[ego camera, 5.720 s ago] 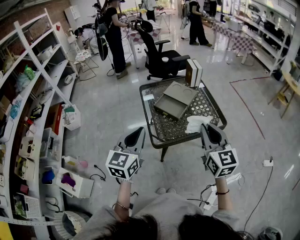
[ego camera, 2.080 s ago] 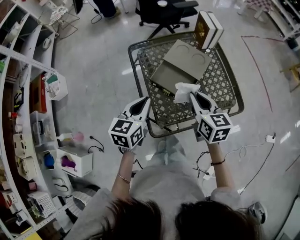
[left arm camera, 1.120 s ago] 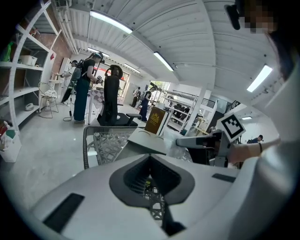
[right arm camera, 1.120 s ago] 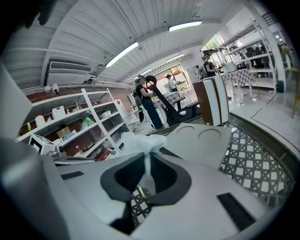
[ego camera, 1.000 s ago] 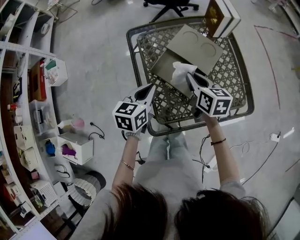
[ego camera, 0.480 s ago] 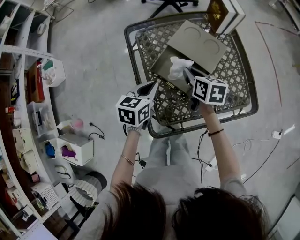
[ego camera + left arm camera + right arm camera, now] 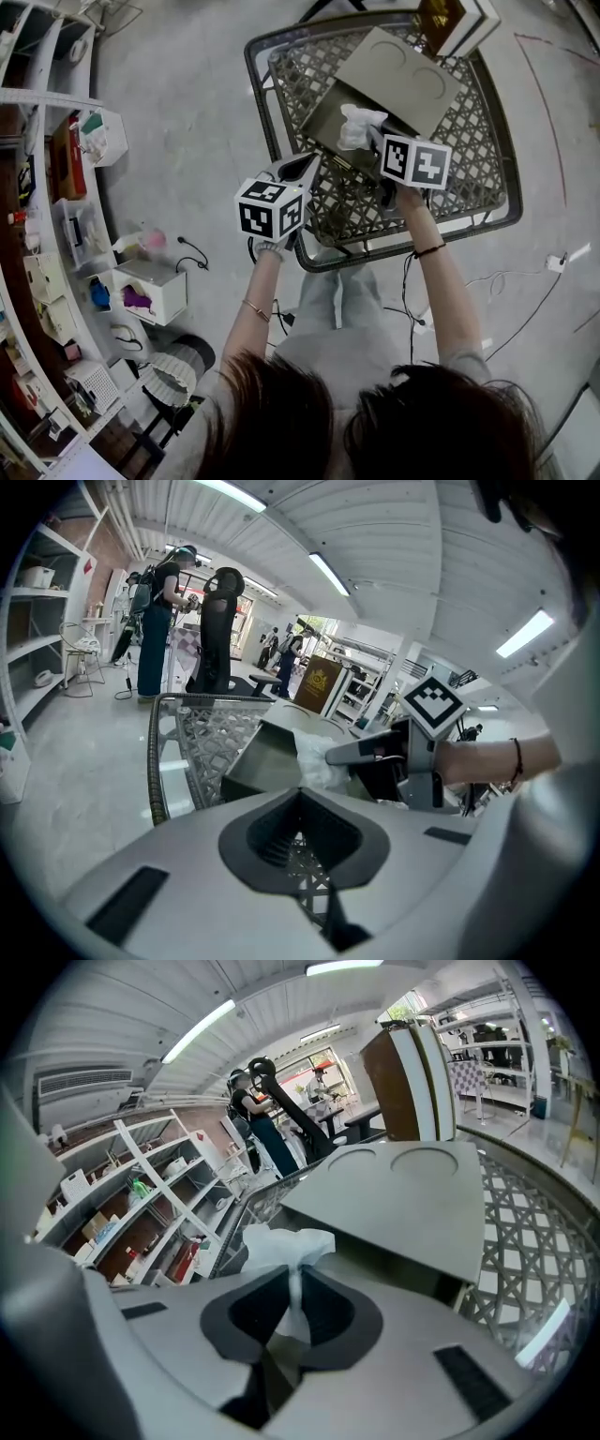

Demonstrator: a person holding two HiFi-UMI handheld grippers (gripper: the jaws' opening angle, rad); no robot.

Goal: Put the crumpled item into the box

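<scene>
Grey polished floor [image 7: 187, 94], with open shelving [image 7: 37, 187] along my left.

- One black lattice-topped metal table [image 7: 487, 159].
- One grey box [image 7: 323, 117], open, its lid [image 7: 403, 80] lying askew over the far side.
- Two upright book-like cases [image 7: 459, 19] at the table's far right corner.
- One white crumpled tissue [image 7: 359, 125], pinched in my right gripper [image 7: 373, 141] above the box. Its long axis runs along the jaws, bunched end away from me.
- Left gripper [image 7: 305, 169], by the table's left edge: jaws pressed together, empty.

My left tongs [image 7: 300, 799] are hanging shut and empty by the table [image 7: 187, 733], while my right tongs [image 7: 333, 754] are holding the tissue [image 7: 314, 769] over the box [image 7: 262, 757].
</scene>
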